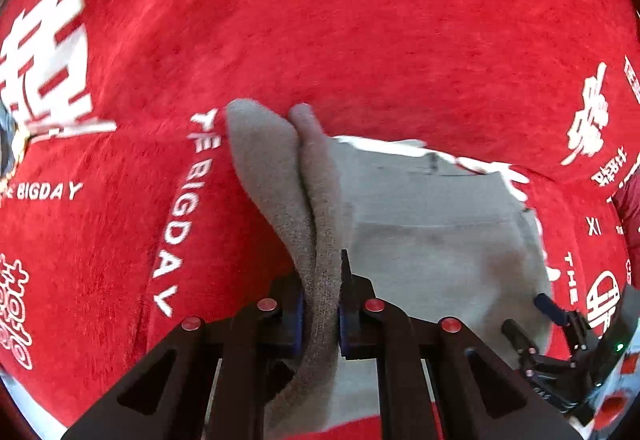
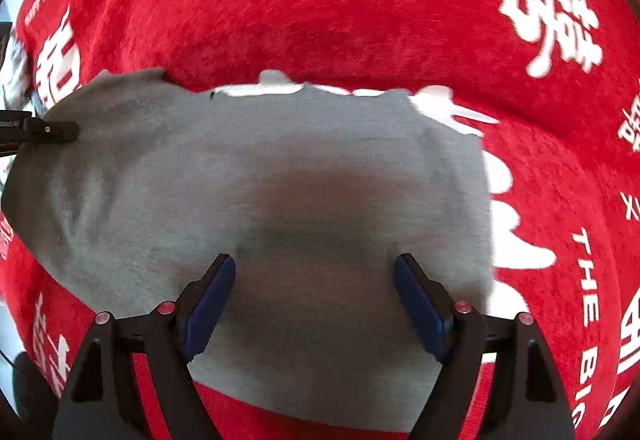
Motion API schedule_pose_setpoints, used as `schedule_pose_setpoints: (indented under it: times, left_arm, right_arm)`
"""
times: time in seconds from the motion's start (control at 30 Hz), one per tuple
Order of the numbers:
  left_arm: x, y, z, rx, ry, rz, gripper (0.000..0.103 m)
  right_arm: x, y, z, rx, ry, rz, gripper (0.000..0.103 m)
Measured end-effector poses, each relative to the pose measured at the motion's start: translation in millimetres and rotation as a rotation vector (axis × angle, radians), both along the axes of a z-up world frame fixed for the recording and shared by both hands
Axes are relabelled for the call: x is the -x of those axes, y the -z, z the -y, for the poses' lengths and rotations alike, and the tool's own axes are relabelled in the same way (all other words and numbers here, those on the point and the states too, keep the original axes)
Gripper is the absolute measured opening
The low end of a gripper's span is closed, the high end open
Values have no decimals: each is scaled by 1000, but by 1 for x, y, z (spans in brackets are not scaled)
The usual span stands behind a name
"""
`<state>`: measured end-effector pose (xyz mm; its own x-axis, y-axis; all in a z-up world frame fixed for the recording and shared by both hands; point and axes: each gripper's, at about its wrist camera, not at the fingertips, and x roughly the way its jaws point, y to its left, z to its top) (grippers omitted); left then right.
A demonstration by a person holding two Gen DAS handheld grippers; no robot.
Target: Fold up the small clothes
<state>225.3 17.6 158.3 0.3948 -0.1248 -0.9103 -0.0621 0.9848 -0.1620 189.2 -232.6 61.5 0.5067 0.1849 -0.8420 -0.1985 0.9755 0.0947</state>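
While red plush cloth with white lettering covers counter, grey knit garment lies flat, long axis left-right, directly under right claw, jaws wide, holding nothing. Left claw nearer work: clamped on garment's lifted left edge.

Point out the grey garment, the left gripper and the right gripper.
grey garment [image 2: 280, 168]: right wrist view, on the flat middle of the cloth.
left gripper [image 1: 320, 304]: left wrist view, between the fingertips pinching a grey fold.
right gripper [image 2: 314, 280]: right wrist view, between the spread fingertips.
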Motion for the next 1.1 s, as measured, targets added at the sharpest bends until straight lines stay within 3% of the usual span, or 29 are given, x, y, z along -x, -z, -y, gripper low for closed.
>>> schedule_pose_setpoints:
  times: [0.17,0.27,0.43,0.57,0.7,0.73,0.77,0.8,0.83,0.87,1.0,1.1]
  left_arm:
    - [-4,-30,89,-41,68,9,13]
    - [-8,-30,147,-76,129,6,13]
    - [-19,18,248,-162,214,-69,13]
    - [-22,68,287,-210,219,-139,13]
    - [-16,72,300,-265,258,-110,18]
    - [-15,68,299,-250,281,-123,29]
    - [-16,63,298,-217,303,-138,47]
    - [-15,56,293,-148,324,-153,58]
    - [-14,46,287,-88,330,-159,77]
    - [-13,35,280,-50,327,-147,82]
    - [0,-14,247,39,327,-43,82]
    - [10,-25,210,2,288,25,82]
  right_arm:
    - [12,-7,41,-59,52,19,84]
    - [21,-8,71,-106,100,34,84]
    - [31,1,115,-171,176,24,84]
    - [41,10,140,-204,215,10,84]
    - [50,16,151,-232,222,0,84]
    - [50,16,152,-235,219,3,84]
    - [51,15,151,-242,213,5,84]
    - [51,14,151,-254,207,6,84]
    - [52,12,151,-270,200,9,84]
    - [52,10,150,-282,195,15,84]
    - [53,-4,142,-331,160,39,84]
    - [50,-12,136,-381,126,38,85]
